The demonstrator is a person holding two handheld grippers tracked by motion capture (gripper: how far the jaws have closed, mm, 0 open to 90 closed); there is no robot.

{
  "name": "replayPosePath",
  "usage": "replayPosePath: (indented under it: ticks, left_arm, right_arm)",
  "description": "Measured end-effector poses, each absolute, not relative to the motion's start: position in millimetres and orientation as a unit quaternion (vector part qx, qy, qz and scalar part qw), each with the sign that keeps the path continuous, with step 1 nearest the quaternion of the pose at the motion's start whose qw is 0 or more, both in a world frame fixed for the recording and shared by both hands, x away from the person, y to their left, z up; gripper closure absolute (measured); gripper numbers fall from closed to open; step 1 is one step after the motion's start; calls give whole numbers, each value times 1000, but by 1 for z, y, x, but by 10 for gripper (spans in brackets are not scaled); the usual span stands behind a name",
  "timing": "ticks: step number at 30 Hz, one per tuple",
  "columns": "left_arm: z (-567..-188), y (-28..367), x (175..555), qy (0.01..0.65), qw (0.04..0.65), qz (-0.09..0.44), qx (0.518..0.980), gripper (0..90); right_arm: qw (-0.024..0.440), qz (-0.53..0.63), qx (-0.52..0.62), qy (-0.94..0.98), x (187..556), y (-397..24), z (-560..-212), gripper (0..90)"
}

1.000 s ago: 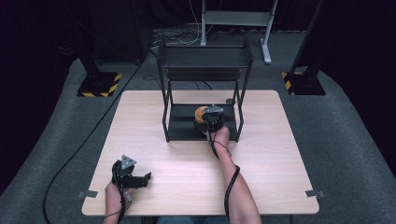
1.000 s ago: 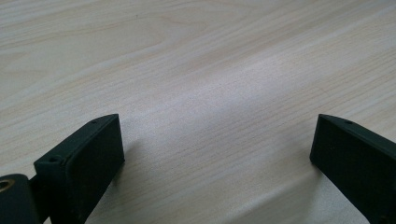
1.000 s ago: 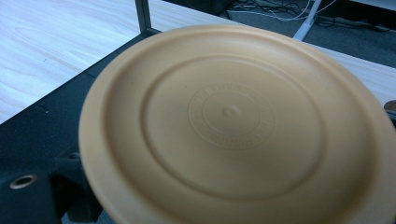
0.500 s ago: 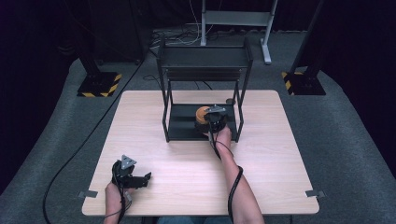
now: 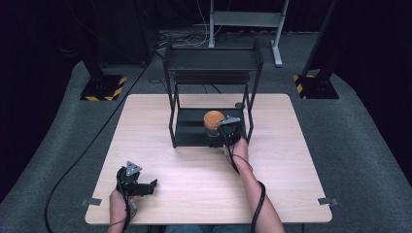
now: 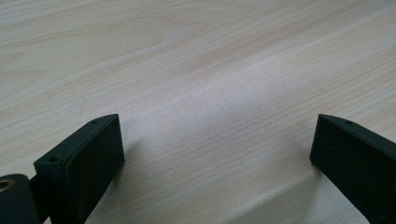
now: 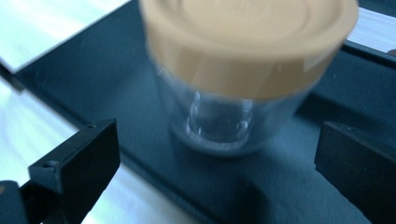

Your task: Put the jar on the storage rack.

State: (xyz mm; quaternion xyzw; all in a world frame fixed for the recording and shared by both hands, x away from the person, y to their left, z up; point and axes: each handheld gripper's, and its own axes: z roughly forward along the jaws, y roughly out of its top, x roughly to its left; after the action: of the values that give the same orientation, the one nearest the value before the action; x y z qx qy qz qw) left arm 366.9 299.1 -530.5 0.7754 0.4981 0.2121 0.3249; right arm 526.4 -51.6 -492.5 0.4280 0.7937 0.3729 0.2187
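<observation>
Nearest the person, the left gripper (image 5: 137, 186) rests low on the tabletop (image 5: 194, 174), fingers (image 6: 79, 163) spread wide over bare wood, apparently parked out of the way. Farther off, the right gripper (image 5: 224, 132) has its fingers (image 7: 77, 161) apart, empty, flanking the clear jar (image 7: 229, 121) with a tan lid, which stands upright on the black rack's (image 5: 214, 77) bottom shelf, seemingly lined up for grasping or just released.
</observation>
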Motion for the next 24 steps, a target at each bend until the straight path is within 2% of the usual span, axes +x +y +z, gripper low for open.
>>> replayPosePath:
  ticks: [15, 24]
  left_arm:
    - [-531, 299, 367, 498, 324, 213, 775, 23]
    - [-531, 299, 367, 499, 324, 213, 775, 22]
  right_arm:
    - [227, 379, 386, 810, 461, -80, -497, 0]
    - [215, 372, 409, 805, 426, -117, -514, 0]
